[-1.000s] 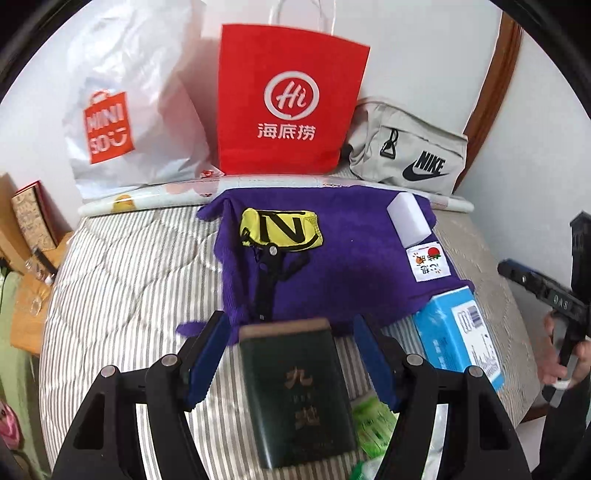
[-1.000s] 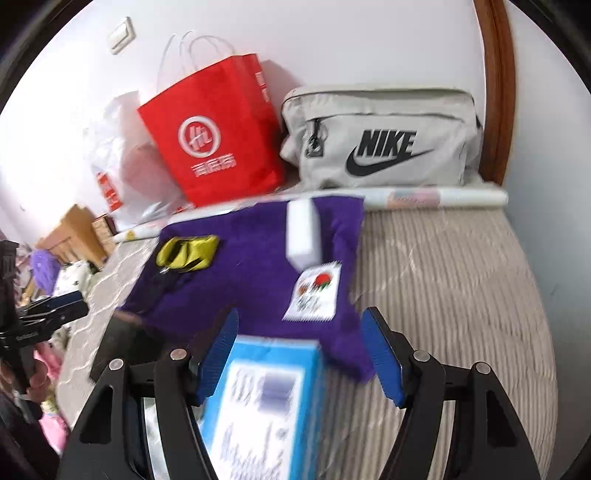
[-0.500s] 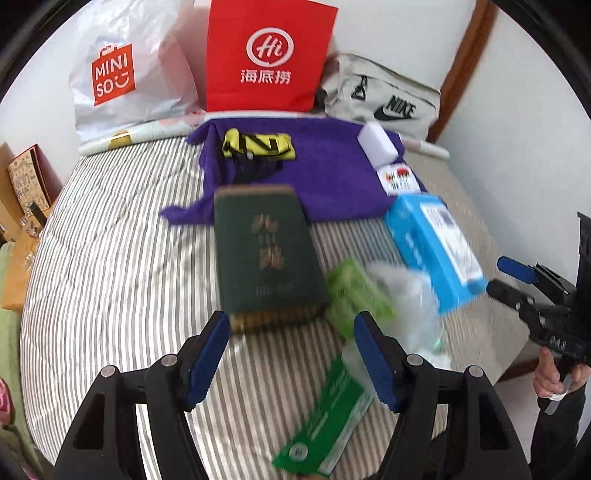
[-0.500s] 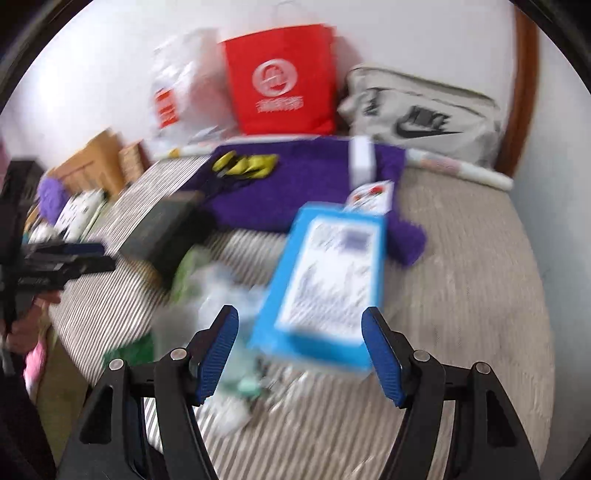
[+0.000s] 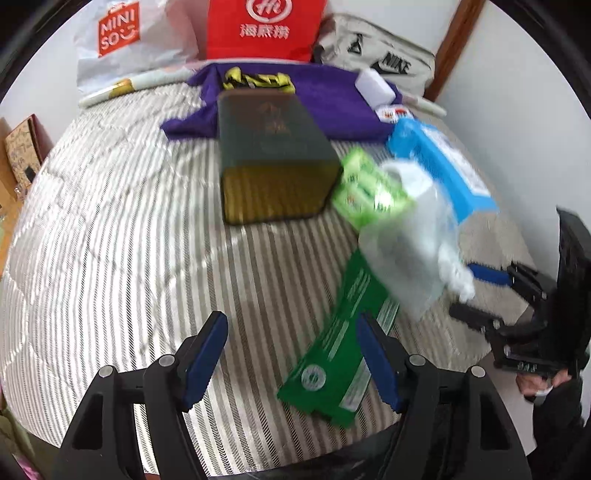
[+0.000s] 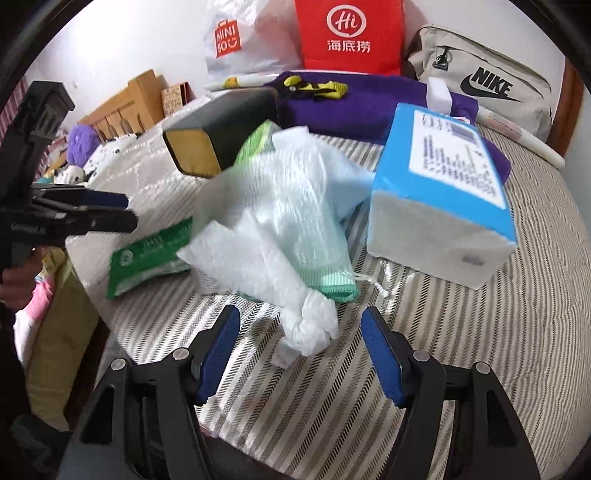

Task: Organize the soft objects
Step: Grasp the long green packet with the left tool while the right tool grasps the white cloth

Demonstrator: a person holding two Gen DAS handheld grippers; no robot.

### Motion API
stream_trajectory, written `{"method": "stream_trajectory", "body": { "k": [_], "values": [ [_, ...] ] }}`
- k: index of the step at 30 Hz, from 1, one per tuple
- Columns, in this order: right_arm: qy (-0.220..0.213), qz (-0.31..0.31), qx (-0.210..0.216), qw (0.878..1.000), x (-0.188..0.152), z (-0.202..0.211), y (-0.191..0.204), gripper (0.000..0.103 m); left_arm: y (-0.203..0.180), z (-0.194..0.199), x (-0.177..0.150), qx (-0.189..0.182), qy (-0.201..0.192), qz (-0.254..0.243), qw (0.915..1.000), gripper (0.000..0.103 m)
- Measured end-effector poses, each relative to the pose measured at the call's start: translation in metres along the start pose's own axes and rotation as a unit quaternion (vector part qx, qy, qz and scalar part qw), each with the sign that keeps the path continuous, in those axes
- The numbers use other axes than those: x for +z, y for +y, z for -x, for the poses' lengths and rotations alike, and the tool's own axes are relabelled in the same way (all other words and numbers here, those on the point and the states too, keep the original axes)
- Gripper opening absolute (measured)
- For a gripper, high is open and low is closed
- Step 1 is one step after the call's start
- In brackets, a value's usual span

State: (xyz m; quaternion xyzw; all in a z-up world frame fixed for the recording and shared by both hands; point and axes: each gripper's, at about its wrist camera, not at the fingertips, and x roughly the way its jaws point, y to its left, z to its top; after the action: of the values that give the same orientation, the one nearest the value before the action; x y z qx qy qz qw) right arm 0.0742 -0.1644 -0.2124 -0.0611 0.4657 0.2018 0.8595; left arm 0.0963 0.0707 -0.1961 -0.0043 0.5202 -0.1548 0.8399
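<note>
On the striped bed lie a dark green box [image 5: 273,147], a blue tissue pack [image 5: 443,162], a crumpled plastic bag [image 5: 410,236] and a flat green packet [image 5: 340,354]. My left gripper [image 5: 291,347] hovers over the bed's near edge, jaws opening; the packet's edge lies by its right finger, untouched. My right gripper [image 6: 299,343] hangs low over the plastic bag [image 6: 280,221], jaws closing, with the bag's tail between the pads but not pressed. The blue pack [image 6: 443,192] stands just beyond it. A purple towel [image 6: 351,107] lies farther back.
A red paper bag [image 5: 262,29], a white shop bag [image 5: 125,37] and a grey Nike bag [image 6: 487,81] line the wall. A yellow-black pouch [image 5: 258,79] and a white block [image 5: 375,86] rest on the towel. Plush toys [image 6: 81,144] and a wooden headboard [image 6: 125,107] are left.
Both grippers have drawn back from the purple towel and dropped toward the bed's near edge. The right one has swung from the blue pack to the plastic bag. Nothing was picked up.
</note>
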Motion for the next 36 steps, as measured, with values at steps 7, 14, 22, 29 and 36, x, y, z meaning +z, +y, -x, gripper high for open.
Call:
{"method": "stream_trajectory", "body": {
  "k": [7,14,22,29,36],
  "values": [
    [-0.024,0.018,-0.036,0.999,-0.005,-0.002,0.007,0.044,-0.010,-0.012,-0.014,-0.024,0.005,-0.046,0.9987,0.075],
    [-0.020,0.005,-0.016,1.000,-0.005,0.003,-0.005,0.024,-0.028,-0.015,-0.015,-0.030,0.002,-0.105,0.9940,0.086],
    [-0.027,-0.020,-0.038,0.999,-0.017,0.017,-0.025,0.024,-0.058,-0.028,-0.018,0.032,-0.008,-0.166,0.9856,0.088],
    [-0.025,-0.063,-0.054,0.996,-0.029,0.023,-0.051,0.024,-0.062,-0.026,-0.022,0.029,-0.043,-0.161,0.9855,0.076],
    [-0.033,-0.061,-0.062,0.996,-0.028,0.021,-0.049,0.024,-0.057,-0.015,-0.033,0.040,-0.065,-0.136,0.9877,0.045]
  ]
}}
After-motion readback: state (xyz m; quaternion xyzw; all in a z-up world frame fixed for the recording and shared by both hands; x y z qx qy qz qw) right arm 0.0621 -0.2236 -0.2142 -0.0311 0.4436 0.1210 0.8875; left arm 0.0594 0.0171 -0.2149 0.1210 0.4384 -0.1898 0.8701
